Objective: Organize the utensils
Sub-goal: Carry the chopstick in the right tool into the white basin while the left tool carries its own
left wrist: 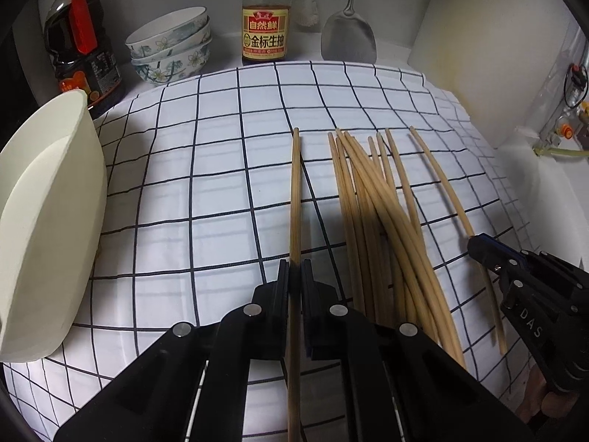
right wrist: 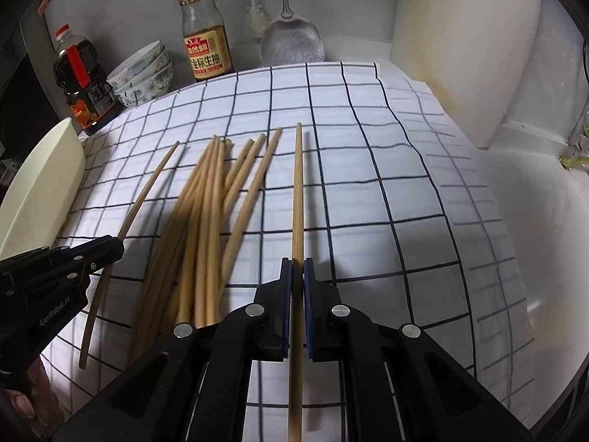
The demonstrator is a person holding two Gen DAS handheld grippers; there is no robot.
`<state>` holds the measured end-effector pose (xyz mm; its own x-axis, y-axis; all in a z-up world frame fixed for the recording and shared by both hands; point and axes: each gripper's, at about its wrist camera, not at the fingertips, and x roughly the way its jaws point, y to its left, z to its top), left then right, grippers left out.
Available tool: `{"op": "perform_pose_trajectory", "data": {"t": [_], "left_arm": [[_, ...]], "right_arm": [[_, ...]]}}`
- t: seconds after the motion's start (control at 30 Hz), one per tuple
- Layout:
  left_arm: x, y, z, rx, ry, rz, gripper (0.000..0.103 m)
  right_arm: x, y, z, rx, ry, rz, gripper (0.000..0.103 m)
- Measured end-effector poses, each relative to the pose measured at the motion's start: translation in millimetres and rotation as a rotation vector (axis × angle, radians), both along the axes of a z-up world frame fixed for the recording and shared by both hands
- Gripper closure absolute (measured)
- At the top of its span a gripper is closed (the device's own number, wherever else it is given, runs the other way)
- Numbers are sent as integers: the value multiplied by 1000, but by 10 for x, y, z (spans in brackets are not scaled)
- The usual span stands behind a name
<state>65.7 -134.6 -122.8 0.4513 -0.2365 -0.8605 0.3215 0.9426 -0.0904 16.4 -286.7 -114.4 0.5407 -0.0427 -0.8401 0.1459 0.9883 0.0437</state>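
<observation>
Several wooden chopsticks (left wrist: 371,206) lie in a loose pile on a white checked cloth (left wrist: 206,169); the pile also shows in the right wrist view (right wrist: 206,206). My left gripper (left wrist: 295,269) is shut on one chopstick (left wrist: 295,191), left of the pile. My right gripper (right wrist: 297,269) is shut on another chopstick (right wrist: 297,184), right of the pile. Each gripper shows in the other's view: the right gripper (left wrist: 478,246) on its chopstick (left wrist: 441,180), the left gripper (right wrist: 114,246) on its chopstick (right wrist: 147,191).
A cream plastic container (left wrist: 48,221) stands at the cloth's left edge. At the back are a dark sauce jug (left wrist: 79,44), stacked floral bowls (left wrist: 173,48), a soy sauce bottle (left wrist: 265,22), a brush (left wrist: 307,3) and a metal spatula (left wrist: 348,37). A white wall (left wrist: 478,55) rises on the right.
</observation>
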Motion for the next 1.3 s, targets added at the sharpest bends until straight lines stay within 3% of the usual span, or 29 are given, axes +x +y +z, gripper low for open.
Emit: {"op": "perform_pose_trajectory", "data": {"t": [0.4, 0.73, 0.97, 1.3], "left_arm": [[-11, 471, 689, -89, -73, 37, 96], [72, 1558, 1275, -63, -174, 204, 96], [257, 2381, 1188, -47, -166, 339, 96], [551, 2935, 861, -39, -89, 381, 96]], "right_arm": [[92, 501, 560, 17, -79, 64, 97], [523, 1539, 1055, 50, -162, 239, 97], [918, 2353, 1059, 97, -145, 356, 97], [1348, 3115, 651, 149, -6, 403, 97]]}}
